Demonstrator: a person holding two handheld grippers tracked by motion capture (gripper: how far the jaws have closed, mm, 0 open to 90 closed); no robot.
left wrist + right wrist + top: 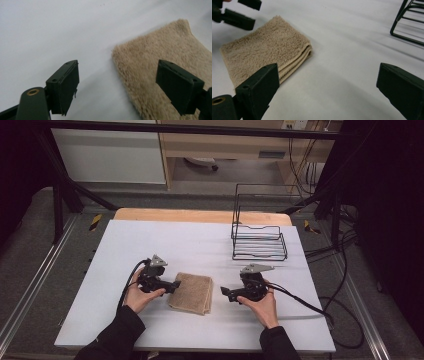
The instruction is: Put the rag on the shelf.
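A folded tan towel [191, 293] lies flat on the white tabletop [150, 240], between the two grippers. My left gripper [176, 285] sits at the towel's left edge, jaws open and pointing at it. In the left gripper view the jaws of the left gripper [117, 70] stand wide apart, one over bare table and one over the towel [155, 50], gripping nothing. My right gripper [223, 292] is a little to the right of the towel and apart from it. Its jaws [329, 72] are open and empty, with the towel [267, 47] ahead at the left, folded edge toward me.
A black wire rack [259, 240] stands at the back right of the table, also at the top right in the right gripper view [409, 22]. Cables trail off the table's right side. The left gripper [239, 12] shows beyond the towel.
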